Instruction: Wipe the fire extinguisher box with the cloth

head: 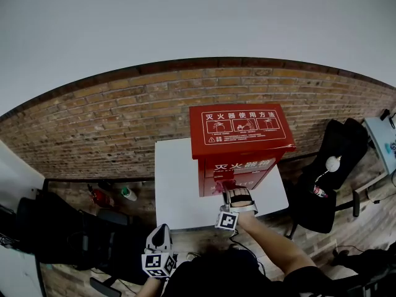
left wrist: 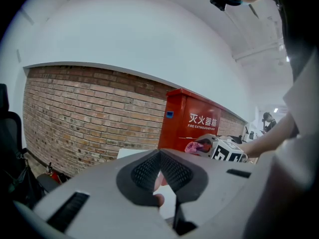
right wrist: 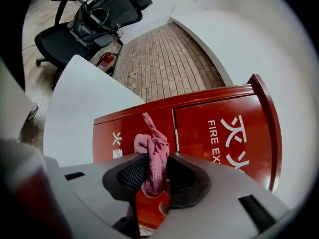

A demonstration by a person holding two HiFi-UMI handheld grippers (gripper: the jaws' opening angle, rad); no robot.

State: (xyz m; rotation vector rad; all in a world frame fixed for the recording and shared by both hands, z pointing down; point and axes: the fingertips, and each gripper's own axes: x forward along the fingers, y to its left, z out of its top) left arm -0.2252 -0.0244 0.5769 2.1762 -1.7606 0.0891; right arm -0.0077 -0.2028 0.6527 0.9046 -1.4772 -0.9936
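wiping looks to be in hand: the right tool has its jaws clamped on the one pink cloth, whose bunched end sits right at the front face of the single red fire extinguisher box. the box stands on the one white table by the brick wall. the next move probably calls for pressing and dragging the cloth across that panel. the left tool, second of two, hangs low, jaws together on nothing.
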